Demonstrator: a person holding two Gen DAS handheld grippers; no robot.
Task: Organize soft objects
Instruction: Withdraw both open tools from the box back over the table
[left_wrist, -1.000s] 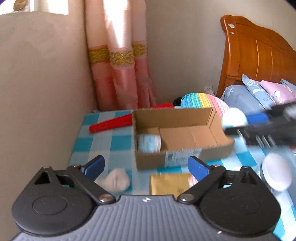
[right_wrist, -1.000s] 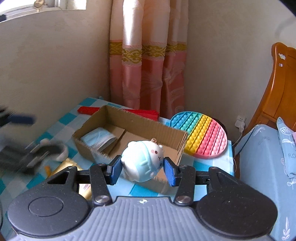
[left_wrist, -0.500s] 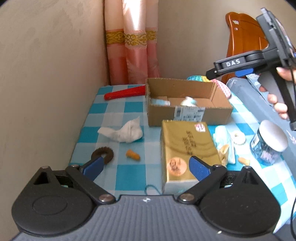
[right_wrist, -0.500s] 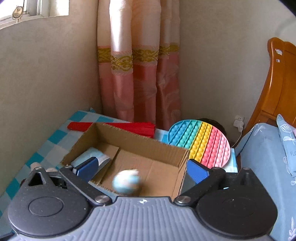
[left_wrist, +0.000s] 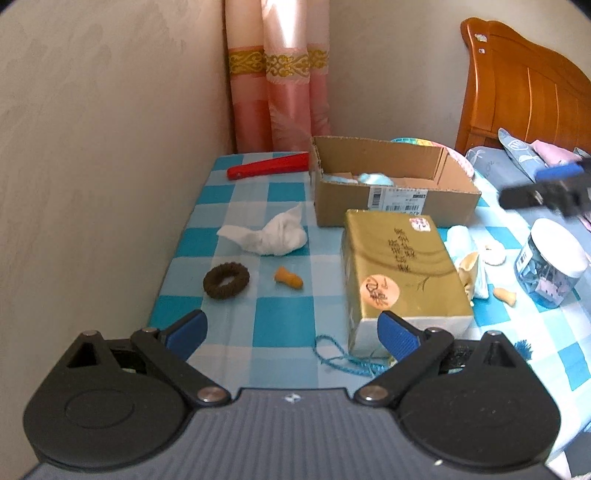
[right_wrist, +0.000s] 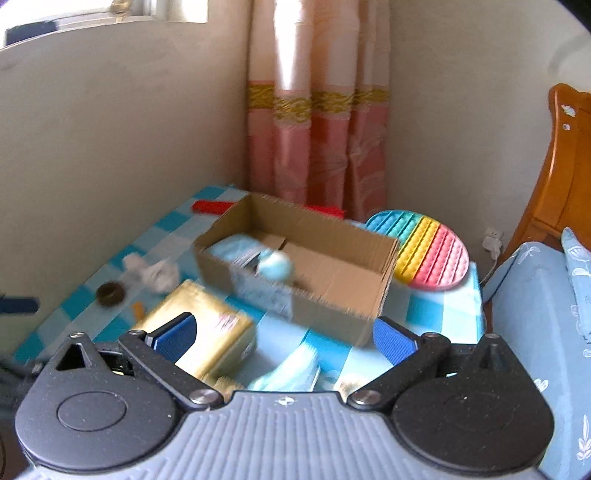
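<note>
- Left gripper (left_wrist: 291, 328): jaws spread wide, nothing between them; low over the near end of the blue-checked tablecloth (left_wrist: 269, 317)
- Right gripper (right_wrist: 284, 332): jaws wide apart and empty; also seen blurred at the right edge of the left wrist view, above the plastic jar (left_wrist: 552, 269)
- Cardboard box (left_wrist: 391, 206): open-topped, at the far side of the table, near the pink curtain (left_wrist: 280, 81)
- Pale blue plush toy (right_wrist: 275, 266): inside the box, by the near wall, blurred; beside a light blue face mask (right_wrist: 231, 247) at the box's left end
- Gold box (left_wrist: 402, 273): lying flat just in front of the cardboard box, between the two grippers' fields
- White crumpled cloth (left_wrist: 269, 236): on the tablecloth left of the gold box, apart from it
- Brown hair scrunchie (left_wrist: 226, 280) and orange earplug (left_wrist: 288, 278): side by side nearer the camera, not touching
- Second orange earplug (left_wrist: 504, 295): right of the gold box, next to the jar
- Blue string (left_wrist: 343, 360): loose at the gold box's near corner
- Red folded fan (left_wrist: 267, 167): behind the cardboard box's left end, along the wall
- Rainbow pop-it mat (right_wrist: 421, 247): just right of the cardboard box
</note>
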